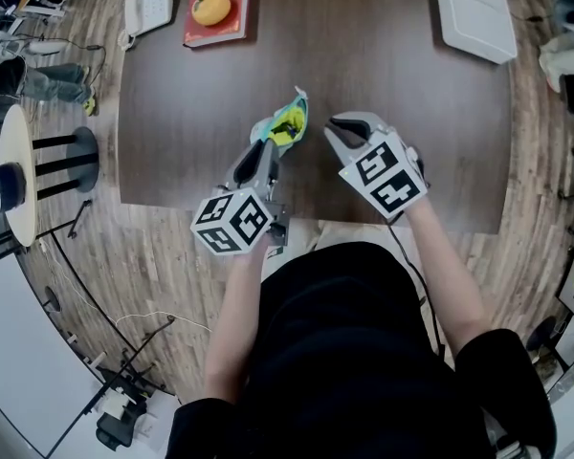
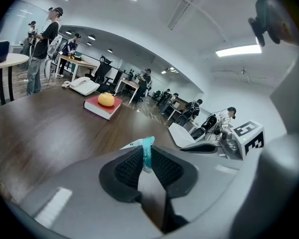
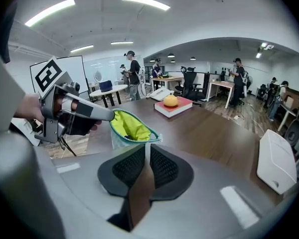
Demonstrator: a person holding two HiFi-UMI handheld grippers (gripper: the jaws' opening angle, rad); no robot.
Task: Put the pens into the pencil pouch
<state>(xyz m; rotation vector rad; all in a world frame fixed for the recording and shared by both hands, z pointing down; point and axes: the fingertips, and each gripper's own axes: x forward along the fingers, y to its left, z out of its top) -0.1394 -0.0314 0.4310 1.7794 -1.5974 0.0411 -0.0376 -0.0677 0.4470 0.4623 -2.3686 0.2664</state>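
My left fingers were clamped on the teal zip edge of the pouch, with the fabric pinched right between the pads. From the head view I had that pouch hanging just above the bench, mouth tipped up and yellow lining on show. Over to the right, my right fingers were closed too, nipping a thin pale strip at the pouch's near corner. I took that strip for the end tab of the zip, though I couldn't be sure. So the pouch was stretched between my two sets of fingers, one on each end of the mouth, and it gaped wide.

How far along? I saw no pens lying loose on the bench. There was a dark shape low inside the lining, which I guessed was a pen already in, but it was too small to tell. My read was that the loading was done or nearly done. The zip was open, so closing it and setting the pouch down looked like what was left.
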